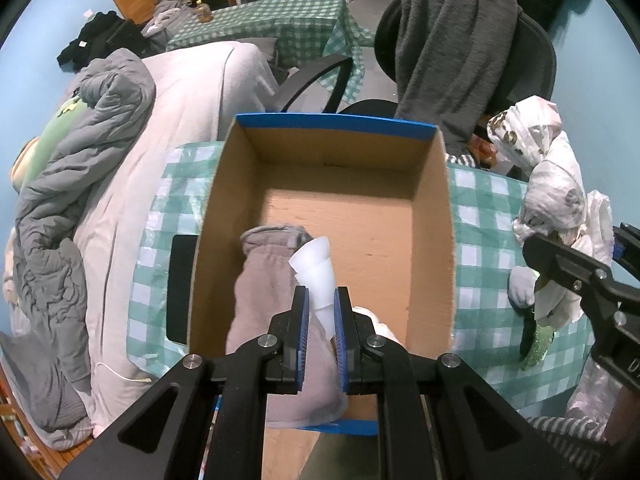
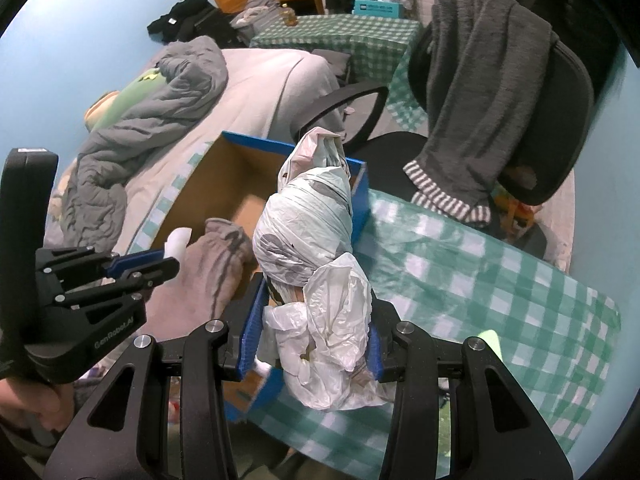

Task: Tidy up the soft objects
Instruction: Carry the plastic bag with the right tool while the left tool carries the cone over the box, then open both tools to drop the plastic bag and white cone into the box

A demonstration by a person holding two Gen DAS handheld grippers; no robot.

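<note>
on the checked tablecloth (image 1: 488, 216) sits an open cardboard box (image 1: 340, 208).

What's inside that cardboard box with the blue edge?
The cardboard box holds a greyish-pink fleece cloth draped over its near wall; the rest of its floor is bare. The left tongs, clamping a white cone-shaped item, hide the near corner and part of the cloth.

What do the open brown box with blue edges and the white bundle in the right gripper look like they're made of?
Open brown box with blue edges: looks like corrugated cardboard, matte, with a fibrous floor and raw rims; the blue may be tape or print. White crinkled bundle, clamped in the right gripper: seems thin plastic film, slightly glossy and translucent, sharply creased, wound round something hidden.
</note>
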